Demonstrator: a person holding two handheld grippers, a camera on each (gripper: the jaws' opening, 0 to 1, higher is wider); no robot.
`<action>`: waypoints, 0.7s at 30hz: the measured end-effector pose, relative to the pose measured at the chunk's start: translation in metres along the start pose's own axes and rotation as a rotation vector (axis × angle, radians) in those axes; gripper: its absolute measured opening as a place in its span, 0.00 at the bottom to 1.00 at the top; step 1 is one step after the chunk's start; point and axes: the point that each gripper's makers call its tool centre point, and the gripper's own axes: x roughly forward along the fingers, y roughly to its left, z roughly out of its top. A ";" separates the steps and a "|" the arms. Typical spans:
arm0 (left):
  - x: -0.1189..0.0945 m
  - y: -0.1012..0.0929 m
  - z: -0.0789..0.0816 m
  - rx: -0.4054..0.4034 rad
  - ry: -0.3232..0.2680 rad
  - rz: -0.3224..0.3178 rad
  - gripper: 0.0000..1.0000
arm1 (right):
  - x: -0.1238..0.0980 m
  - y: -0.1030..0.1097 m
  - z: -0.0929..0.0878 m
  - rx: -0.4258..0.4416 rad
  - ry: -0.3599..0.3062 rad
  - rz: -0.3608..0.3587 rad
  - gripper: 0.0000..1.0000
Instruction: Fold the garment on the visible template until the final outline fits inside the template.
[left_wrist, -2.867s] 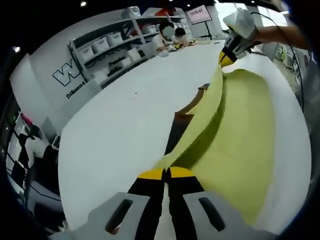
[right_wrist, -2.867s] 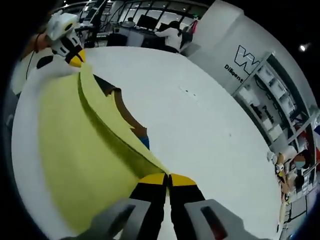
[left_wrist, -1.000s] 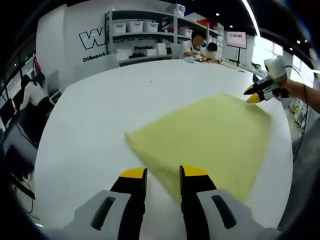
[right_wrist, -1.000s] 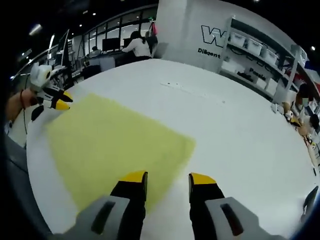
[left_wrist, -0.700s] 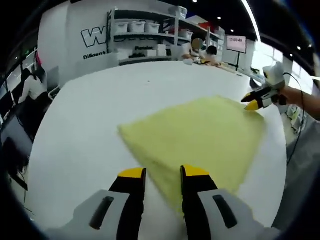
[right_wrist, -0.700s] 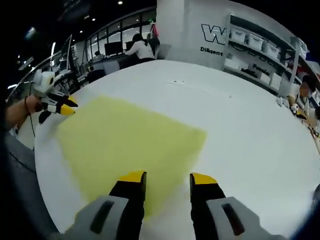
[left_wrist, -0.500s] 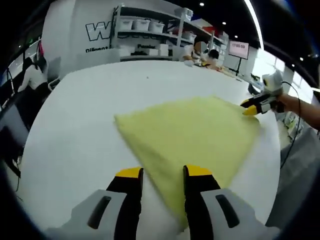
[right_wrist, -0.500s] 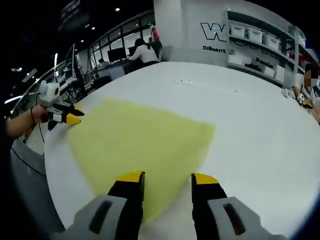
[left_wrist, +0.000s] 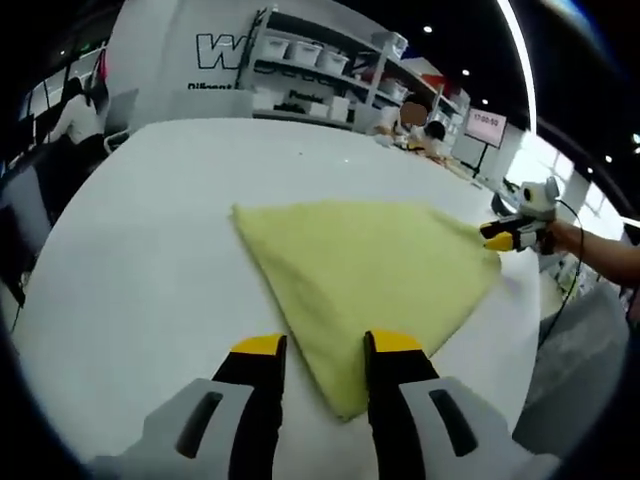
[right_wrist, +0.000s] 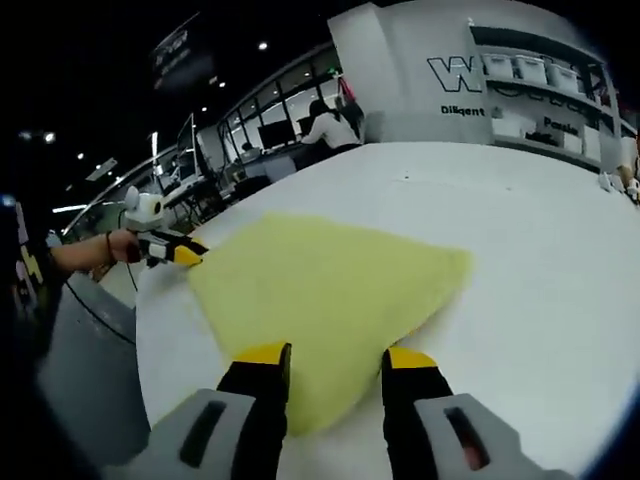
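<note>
A yellow garment (left_wrist: 370, 260) lies folded flat on the white table (left_wrist: 150, 250), roughly four-sided, with one corner pointing at me. My left gripper (left_wrist: 325, 345) hovers open just above that near corner, gripping nothing. In the right gripper view the same garment (right_wrist: 330, 280) spreads out ahead, and my right gripper (right_wrist: 336, 355) stands open over its near edge. Each gripper also appears in the other's view: the right gripper (left_wrist: 515, 235) at the garment's far right corner, the left gripper (right_wrist: 165, 250) at its far left corner, both held by a hand.
Shelves with white bins (left_wrist: 310, 60) and a wall with a logo (right_wrist: 465, 75) stand beyond the table. People sit at desks (right_wrist: 325, 125) in the background. The table edge (right_wrist: 145, 330) runs close to the garment's left side.
Both grippers, earlier shut on the garment's lifted edge, have let go and opened. The garment now lies flat, and both hands have drawn back and lowered slightly.
</note>
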 end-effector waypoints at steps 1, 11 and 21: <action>-0.001 -0.001 -0.001 -0.006 -0.001 -0.004 0.26 | -0.001 0.004 -0.001 -0.013 0.005 0.026 0.31; -0.012 -0.013 -0.013 -0.025 0.010 -0.056 0.24 | -0.009 0.016 -0.016 -0.034 0.034 0.201 0.23; -0.017 -0.018 -0.020 -0.066 0.003 -0.082 0.22 | -0.019 0.025 -0.023 0.003 0.018 0.309 0.18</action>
